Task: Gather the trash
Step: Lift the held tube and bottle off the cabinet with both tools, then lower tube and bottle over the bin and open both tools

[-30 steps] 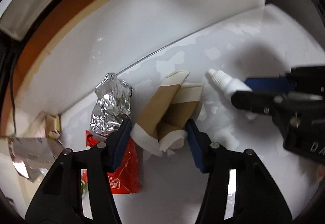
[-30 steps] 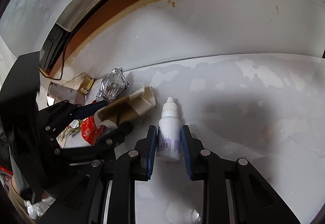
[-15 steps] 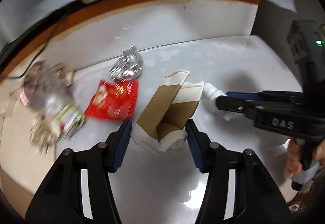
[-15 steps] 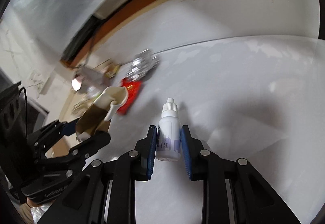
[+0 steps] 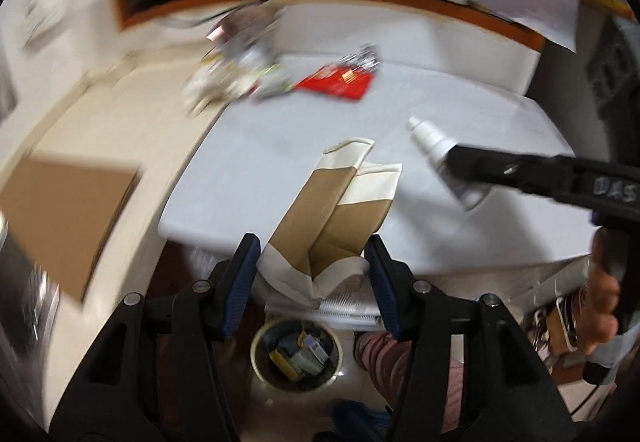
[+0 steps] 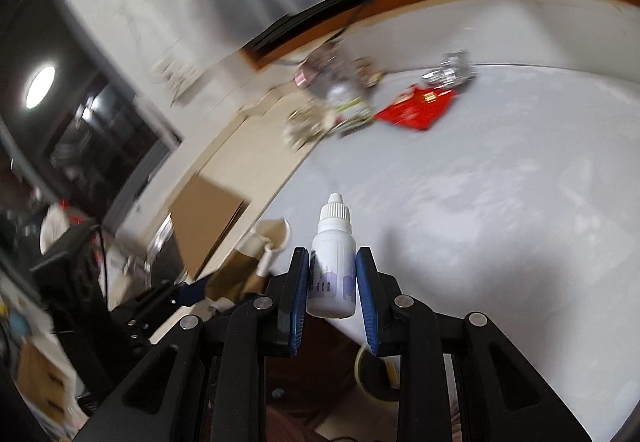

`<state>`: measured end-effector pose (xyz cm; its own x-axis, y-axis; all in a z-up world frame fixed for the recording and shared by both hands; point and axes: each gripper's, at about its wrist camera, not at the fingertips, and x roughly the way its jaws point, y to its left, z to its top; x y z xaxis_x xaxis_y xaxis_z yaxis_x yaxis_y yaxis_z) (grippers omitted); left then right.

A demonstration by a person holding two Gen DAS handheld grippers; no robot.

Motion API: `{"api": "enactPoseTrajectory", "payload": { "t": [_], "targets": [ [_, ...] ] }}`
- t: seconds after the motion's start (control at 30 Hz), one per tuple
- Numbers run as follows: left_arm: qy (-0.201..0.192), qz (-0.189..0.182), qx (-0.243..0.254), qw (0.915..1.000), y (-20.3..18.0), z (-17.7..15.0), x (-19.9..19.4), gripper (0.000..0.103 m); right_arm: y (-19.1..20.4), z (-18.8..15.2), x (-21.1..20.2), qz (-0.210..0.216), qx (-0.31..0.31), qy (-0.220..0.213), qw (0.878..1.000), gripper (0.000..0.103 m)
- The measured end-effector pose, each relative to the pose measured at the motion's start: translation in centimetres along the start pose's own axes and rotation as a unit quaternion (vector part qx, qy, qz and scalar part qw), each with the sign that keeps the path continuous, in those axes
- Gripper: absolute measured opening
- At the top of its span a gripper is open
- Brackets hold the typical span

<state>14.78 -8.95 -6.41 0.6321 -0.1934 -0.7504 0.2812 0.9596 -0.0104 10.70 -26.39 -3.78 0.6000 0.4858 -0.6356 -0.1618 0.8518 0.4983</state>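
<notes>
Two pieces of trash are in hand, others remain. White table (image 5: pixel 460 109): its near edge lies under both grippers, which hang out past it. Waste bin (image 5: pixel 296 356) on the floor below the left gripper, already partly filled; judged the drop target, which would explain the carry off the table. Flattened brown-and-cream paper cup (image 5: pixel 340 209): clamped between the blue pads of the left gripper (image 5: pixel 314 274). White dropper bottle (image 6: pixel 332 262): pinched upright in the narrow jaws of the right gripper (image 6: pixel 332 294). Red wrapper (image 5: pixel 336 83) and crumpled foil (image 5: pixel 366 55), touching, lie at the far side, uncollected. Nothing blocks the bin; blurred clutter sits beside the wrapper.
</notes>
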Motion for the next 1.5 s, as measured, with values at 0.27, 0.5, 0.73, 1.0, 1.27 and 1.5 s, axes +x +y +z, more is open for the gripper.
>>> {"api": "enactPoseTrajectory", "payload": {
  "t": [0.27,0.5,0.73,1.0,1.27,1.5],
  "targets": [
    [0.057,0.017,-0.088,0.9944,5.0,-9.4,0.9,0.051,6.9,-6.2,4.2,-0.018,-0.098,0.052,0.994,0.023],
    [0.072,0.017,-0.132,0.9884,7.4,-14.5,2.0,0.051,9.0,-11.4,9.5,-0.035,-0.155,0.090,0.983,0.023],
    [0.099,0.012,-0.172,0.9800,9.3,-17.8,5.7,0.051,7.1,-15.0,15.4,-0.063,-0.164,0.137,0.975,0.023],
    [0.131,-0.001,-0.196,0.9719,9.8,-20.5,9.5,0.051,3.8,-17.6,20.2,-0.079,-0.150,0.183,0.968,0.023],
    [0.150,-0.013,-0.211,0.9659,10.4,-21.8,12.3,0.051,2.0,-18.6,24.3,-0.083,-0.129,0.212,0.965,0.023],
    [0.163,-0.019,-0.221,0.9613,11.2,-22.1,14.2,0.051,1.7,-19.1,26.1,-0.087,-0.136,0.222,0.961,0.023]
  ]
}}
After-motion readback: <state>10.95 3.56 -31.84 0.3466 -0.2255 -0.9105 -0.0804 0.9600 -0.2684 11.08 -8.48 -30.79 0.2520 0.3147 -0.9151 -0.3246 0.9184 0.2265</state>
